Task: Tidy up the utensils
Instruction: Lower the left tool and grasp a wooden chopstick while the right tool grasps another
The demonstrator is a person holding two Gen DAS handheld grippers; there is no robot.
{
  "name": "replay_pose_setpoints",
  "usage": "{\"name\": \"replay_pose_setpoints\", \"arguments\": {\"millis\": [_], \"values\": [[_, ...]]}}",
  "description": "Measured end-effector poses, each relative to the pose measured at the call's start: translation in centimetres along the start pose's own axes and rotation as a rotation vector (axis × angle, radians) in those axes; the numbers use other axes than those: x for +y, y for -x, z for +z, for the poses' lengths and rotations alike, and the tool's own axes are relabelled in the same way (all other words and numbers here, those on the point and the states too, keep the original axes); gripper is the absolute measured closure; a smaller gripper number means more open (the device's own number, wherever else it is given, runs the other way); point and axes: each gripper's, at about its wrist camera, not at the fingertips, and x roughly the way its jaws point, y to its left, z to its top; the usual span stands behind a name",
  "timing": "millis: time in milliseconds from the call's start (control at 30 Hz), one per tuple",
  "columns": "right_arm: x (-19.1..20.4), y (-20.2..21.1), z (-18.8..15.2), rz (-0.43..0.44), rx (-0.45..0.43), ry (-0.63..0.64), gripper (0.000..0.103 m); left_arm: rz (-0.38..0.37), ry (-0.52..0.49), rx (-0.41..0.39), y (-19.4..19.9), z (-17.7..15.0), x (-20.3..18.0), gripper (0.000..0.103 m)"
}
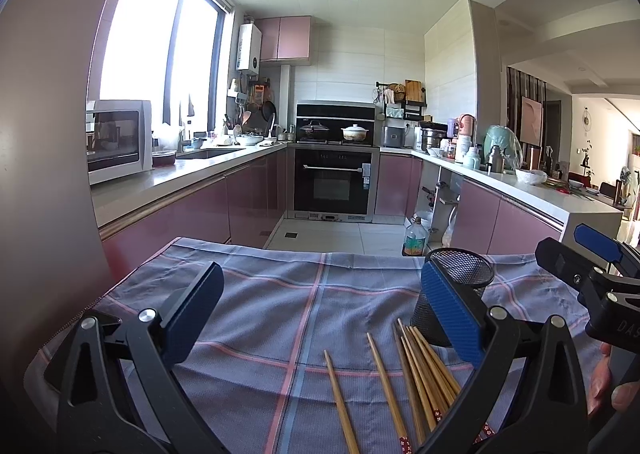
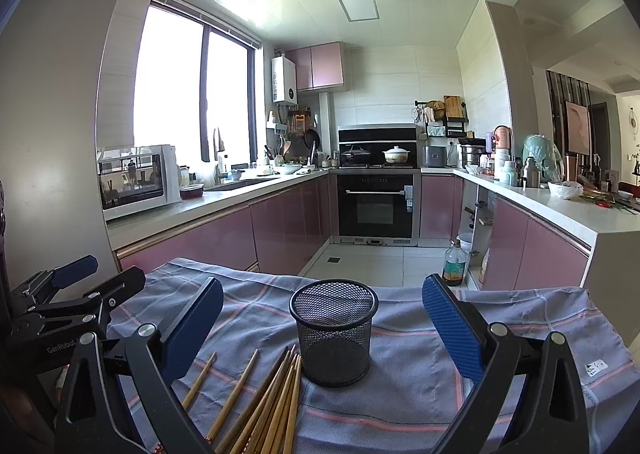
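Observation:
Several wooden chopsticks (image 1: 416, 382) lie loose on a blue checked cloth (image 1: 280, 302), fanned out just in front of a black mesh cup (image 1: 460, 286) that stands upright. In the right wrist view the mesh cup (image 2: 334, 330) sits centred between the fingers, with the chopsticks (image 2: 264, 402) at its lower left. My left gripper (image 1: 320, 310) is open above the cloth, nothing between its blue pads. My right gripper (image 2: 322, 318) is open too, held short of the cup. Each gripper shows at the edge of the other's view: the right one (image 1: 588, 262), the left one (image 2: 80, 282).
The cloth (image 2: 500, 354) covers a table whose far edge drops to a tiled kitchen floor. A bottle (image 2: 454, 264) stands on the floor beyond. Pink cabinets, a microwave (image 1: 118, 138) and an oven (image 1: 332, 182) line the room. A hand (image 1: 604, 378) holds the right gripper.

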Motion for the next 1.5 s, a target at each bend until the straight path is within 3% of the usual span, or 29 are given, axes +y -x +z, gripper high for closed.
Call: {"name": "replay_pose_setpoints", "arguments": {"millis": [367, 467, 633, 800, 1067, 1233, 1400, 1500], "values": [[-0.4, -0.5, -0.5, 0.025, 0.059, 0.0, 0.007, -0.019, -0.01, 0.039, -0.6, -0.9, 0.1, 0.006], [-0.8, -1.6, -1.3, 0.048, 0.149, 0.001, 0.007, -0.034, -0.022, 0.094, -1.6, -1.5, 0.6, 0.006], [-1.4, -4.9, -4.0, 0.074, 0.379, -0.002, 0.008, -0.055, -0.081, 0.218, -3.5, -3.4, 0.6, 0.007], [-0.4, -6.9, -6.3, 0.101, 0.534, 0.029, 0.026, -0.124, -0.119, 0.341, -5.6, -5.4, 0.3, 0.018], [0.5, -8.7, -7.6, 0.13, 0.639, 0.068, 0.056, -0.202, -0.122, 0.501, -9.1, -8.0, -0.1, 0.042], [0.8, -9.9, -8.1, 0.142, 0.682, 0.066, 0.066, -0.232, -0.115, 0.568, -10.6, -9.2, -0.5, 0.063], [1.3, -11.0, -8.2, 0.149, 0.695, 0.075, 0.075, -0.252, -0.111, 0.63, -12.1, -9.8, -0.9, 0.071], [1.6, -11.7, -8.4, 0.153, 0.712, 0.086, 0.075, -0.265, -0.102, 0.646, -12.7, -9.9, -0.9, 0.072]]}}
